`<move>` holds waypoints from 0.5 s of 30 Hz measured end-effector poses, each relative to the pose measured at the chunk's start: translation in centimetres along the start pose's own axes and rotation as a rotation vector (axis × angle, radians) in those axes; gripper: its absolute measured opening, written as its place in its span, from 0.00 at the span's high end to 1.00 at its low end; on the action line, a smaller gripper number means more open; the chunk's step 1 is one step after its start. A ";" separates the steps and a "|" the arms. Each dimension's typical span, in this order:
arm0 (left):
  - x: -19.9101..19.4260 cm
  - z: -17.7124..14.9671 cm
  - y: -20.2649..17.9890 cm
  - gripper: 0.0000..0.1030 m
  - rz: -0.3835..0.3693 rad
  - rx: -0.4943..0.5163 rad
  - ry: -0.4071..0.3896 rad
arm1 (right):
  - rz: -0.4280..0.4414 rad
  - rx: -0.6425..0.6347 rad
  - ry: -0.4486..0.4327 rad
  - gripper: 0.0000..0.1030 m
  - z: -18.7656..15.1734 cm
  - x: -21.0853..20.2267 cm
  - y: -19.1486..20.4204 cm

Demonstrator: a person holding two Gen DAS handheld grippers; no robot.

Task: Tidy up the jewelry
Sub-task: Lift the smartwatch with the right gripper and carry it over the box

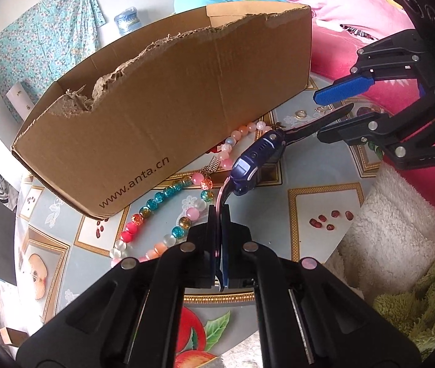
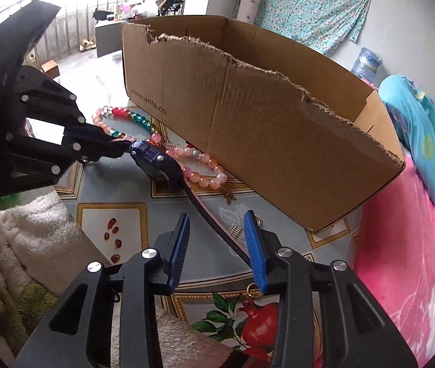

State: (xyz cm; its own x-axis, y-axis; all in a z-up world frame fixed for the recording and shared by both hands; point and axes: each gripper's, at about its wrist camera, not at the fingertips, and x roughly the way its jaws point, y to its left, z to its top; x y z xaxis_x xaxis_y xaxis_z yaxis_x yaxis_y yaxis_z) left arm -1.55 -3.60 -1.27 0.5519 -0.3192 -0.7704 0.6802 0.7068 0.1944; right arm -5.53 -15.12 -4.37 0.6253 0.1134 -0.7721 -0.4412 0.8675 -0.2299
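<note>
Left claw (image 1: 219, 214): flat pads pinched tight on one strap end of the watch (image 1: 254, 165), a glossy navy plastic body lifted at frame centre.
Right claw (image 2: 217, 245): ribbed blue pads partly apart; the other dark strap runs between them, contact not discernible.
Bead necklace (image 1: 168, 190): round glassy beads, pink, teal, orange, looped on the surface (image 1: 325, 208).
Cardboard box (image 1: 186, 107): corrugated, torn rim, upper frame.

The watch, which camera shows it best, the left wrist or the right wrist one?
The left wrist view: the watch sits mid-frame, face and both strap ends visible, one end clamped in the left tongs. The right wrist view shows the watch smaller and side-on, its strap running between the open right tongs.
</note>
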 end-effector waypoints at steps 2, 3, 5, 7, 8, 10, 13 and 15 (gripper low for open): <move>-0.1 -0.2 -0.1 0.98 0.006 0.000 -0.011 | -0.035 -0.016 0.025 0.87 0.0 0.7 0.3; -0.2 -0.4 -0.2 0.98 0.011 -0.001 -0.017 | -0.051 -0.022 0.029 0.90 -0.1 0.8 0.6; -0.4 -0.6 -0.2 0.98 0.008 -0.016 -0.026 | -0.069 -0.029 0.013 0.95 0.0 0.6 1.1; -0.8 -0.6 0.0 0.98 0.003 -0.035 -0.043 | -0.109 -0.037 -0.020 0.95 0.2 -0.3 1.7; -1.3 -0.5 0.1 0.98 0.005 -0.039 -0.057 | -0.125 -0.040 -0.033 0.95 0.5 -0.6 2.0; -2.4 -0.2 0.2 0.98 0.017 -0.041 -0.086 | -0.153 -0.044 -0.059 0.96 0.8 -1.7 2.4; -4.7 0.8 1.0 0.98 0.019 -0.060 -0.136 | -0.190 -0.049 -0.103 0.96 1.8 -3.6 2.8; -6.6 1.8 1.9 0.98 0.017 -0.081 -0.175 | -0.208 -0.055 -0.141 0.96 3.4 -5.1 2.3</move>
State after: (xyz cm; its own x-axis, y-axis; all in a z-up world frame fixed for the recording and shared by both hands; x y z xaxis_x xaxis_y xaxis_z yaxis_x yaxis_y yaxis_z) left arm -3.01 -1.27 5.24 0.6437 -0.4068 -0.6482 0.6329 0.7592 0.1520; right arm -7.55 -12.08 1.01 0.7882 0.0050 -0.6154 -0.3255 0.8521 -0.4100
